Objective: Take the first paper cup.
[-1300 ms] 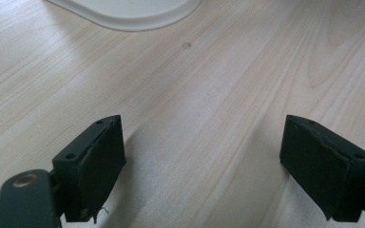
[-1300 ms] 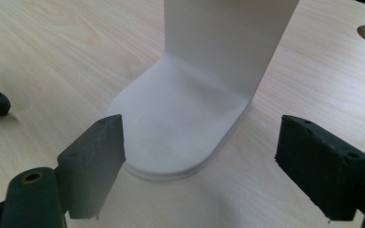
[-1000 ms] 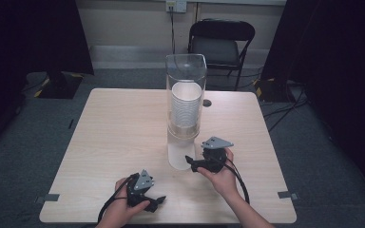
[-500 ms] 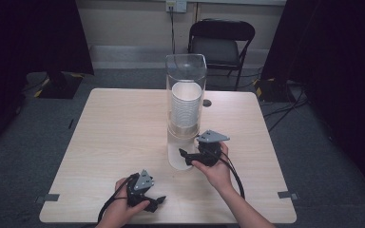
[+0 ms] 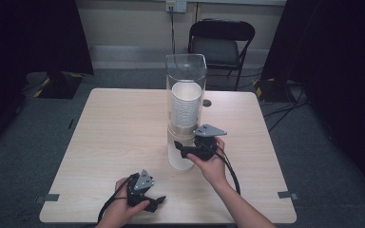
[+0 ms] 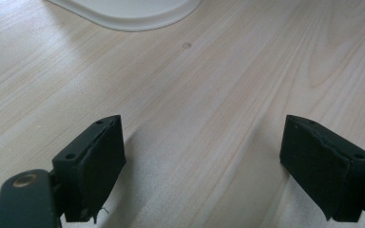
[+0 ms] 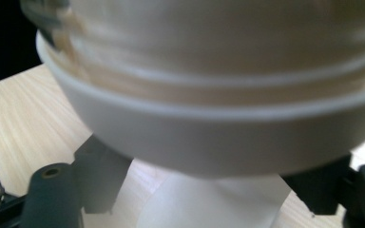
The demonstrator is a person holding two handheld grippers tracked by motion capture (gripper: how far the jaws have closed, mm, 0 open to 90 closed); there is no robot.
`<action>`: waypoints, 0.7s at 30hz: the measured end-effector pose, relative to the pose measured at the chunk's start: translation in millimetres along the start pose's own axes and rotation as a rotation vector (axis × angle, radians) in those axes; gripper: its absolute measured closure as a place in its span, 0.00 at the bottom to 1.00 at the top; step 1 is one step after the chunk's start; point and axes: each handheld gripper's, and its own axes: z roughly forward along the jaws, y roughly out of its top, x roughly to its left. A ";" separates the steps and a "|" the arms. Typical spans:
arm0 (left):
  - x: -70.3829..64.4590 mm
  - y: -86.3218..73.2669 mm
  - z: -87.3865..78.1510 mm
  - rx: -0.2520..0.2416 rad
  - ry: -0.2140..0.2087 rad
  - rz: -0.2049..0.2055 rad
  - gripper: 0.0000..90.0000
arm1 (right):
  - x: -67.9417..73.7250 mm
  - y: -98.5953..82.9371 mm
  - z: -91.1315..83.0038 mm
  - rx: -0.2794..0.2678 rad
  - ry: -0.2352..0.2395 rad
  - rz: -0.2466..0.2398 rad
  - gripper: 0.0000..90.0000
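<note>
A tall clear dispenser tube (image 5: 186, 71) stands mid-table with a stack of white paper cups (image 5: 186, 107) inside. Its white lower part (image 5: 179, 159) reaches the table. My right gripper (image 5: 180, 147) is against that lower part, held from the right. In the right gripper view, the open right gripper (image 7: 206, 190) has a jaw on either side of the lowest white cup (image 7: 214, 199), under the dispenser's wide collar (image 7: 209, 137). Open and holding nothing, my left gripper (image 5: 158, 201) rests low near the table's front edge. The left gripper (image 6: 204, 166) looks over bare wood toward the dispenser's white base (image 6: 128, 14).
The light wooden table (image 5: 114, 137) has a small dark round spot (image 5: 207, 102) behind the dispenser. A black folding chair (image 5: 221, 45) stands beyond the far edge. Cables trail from both grippers toward the front edge.
My right gripper has risen and moved left to the dispenser's lower part, with its jaws now around the bottom cup. The left gripper has stayed put.
</note>
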 end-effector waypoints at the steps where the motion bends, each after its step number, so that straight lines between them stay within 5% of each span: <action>1: 0.0 0.0 0.0 0.000 0.000 0.000 0.16 | 0.1 1.2 0.3 -0.008 -0.005 -0.005 0.28; 9: 0.1 0.0 0.1 -0.001 0.000 0.001 0.16 | -4.9 5.3 4.3 -0.033 0.014 0.058 0.34; 21: 0.0 0.0 0.1 -0.001 0.000 0.000 0.16 | -5.6 -2.3 7.1 -0.083 0.017 0.006 0.38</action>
